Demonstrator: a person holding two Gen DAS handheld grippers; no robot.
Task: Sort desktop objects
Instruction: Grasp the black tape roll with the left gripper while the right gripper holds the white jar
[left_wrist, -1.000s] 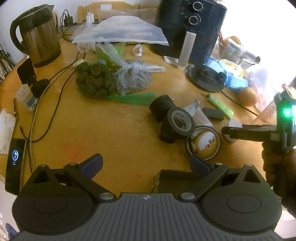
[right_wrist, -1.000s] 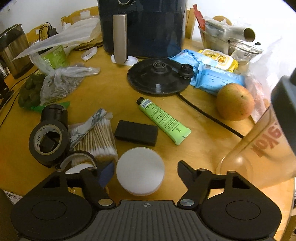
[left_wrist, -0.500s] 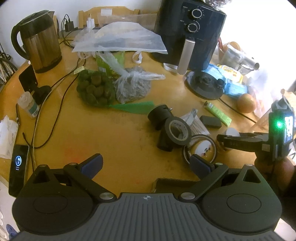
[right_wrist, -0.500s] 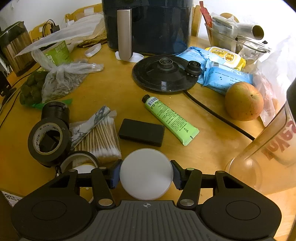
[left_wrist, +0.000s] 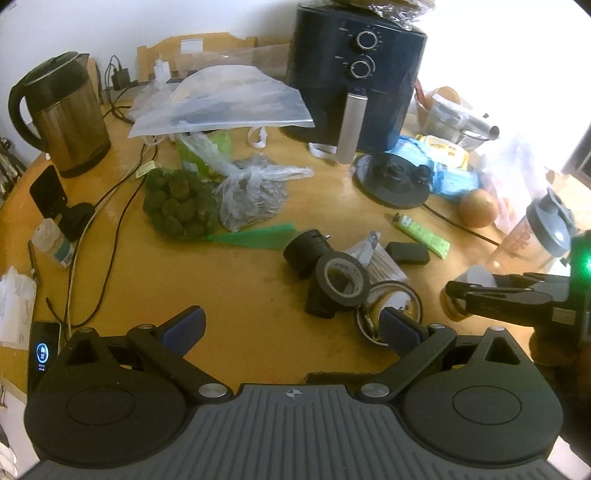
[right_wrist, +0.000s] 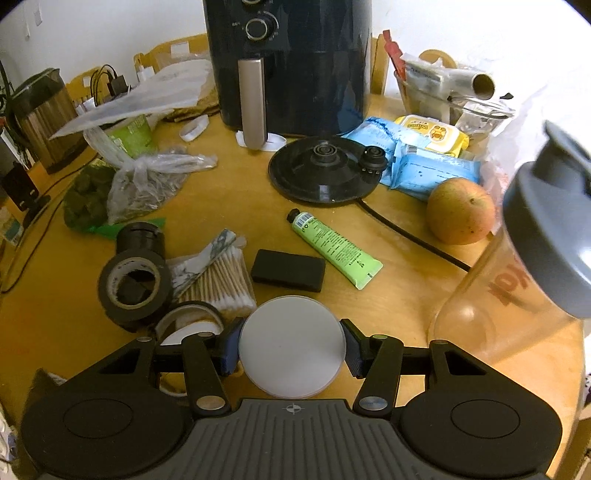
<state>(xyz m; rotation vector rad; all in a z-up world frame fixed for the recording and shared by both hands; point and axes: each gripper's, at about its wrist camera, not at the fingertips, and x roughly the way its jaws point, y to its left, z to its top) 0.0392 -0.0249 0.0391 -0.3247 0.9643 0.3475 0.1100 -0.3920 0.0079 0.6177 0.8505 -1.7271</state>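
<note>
Tabletop: wooden table (right_wrist: 406, 295), crowded with loose items from the bottom of both frames to the wall at the top.
Right gripper: right gripper (right_wrist: 292, 349) sits at bottom centre of its view, jaws closed against both sides of the white round lid (right_wrist: 291, 345), a flat disc gripped across its width; whether the disc is lifted off the wood cannot be told.
Left gripper: left gripper (left_wrist: 291, 325) at the bottom of its view is spread wide and holds nothing.
Same grasp from the left view: right gripper (left_wrist: 456, 295) enters from the right edge, a round tan-edged object between its tips.
Just beyond the grasp: tape roll (right_wrist: 135, 286) and cotton swabs (right_wrist: 221, 282) at lower left, black case (right_wrist: 288, 270) just above the lid, green tube (right_wrist: 334, 249) centre.
Right edge: clear shaker bottle (right_wrist: 517, 266) stands close beside the right gripper.
Far: kettle base (right_wrist: 327, 171), apple (right_wrist: 461, 211), air fryer (right_wrist: 288, 62) at top centre.
Risk 1: the smooth rim offers only thin contact, so the lid could likely slip or pivot out if tilted.
Risk 2: a swing to the right would probably clip the tall bottle and topple it.
Risk 3: a low carry forward may shove the black case or scatter the swabs.
</note>
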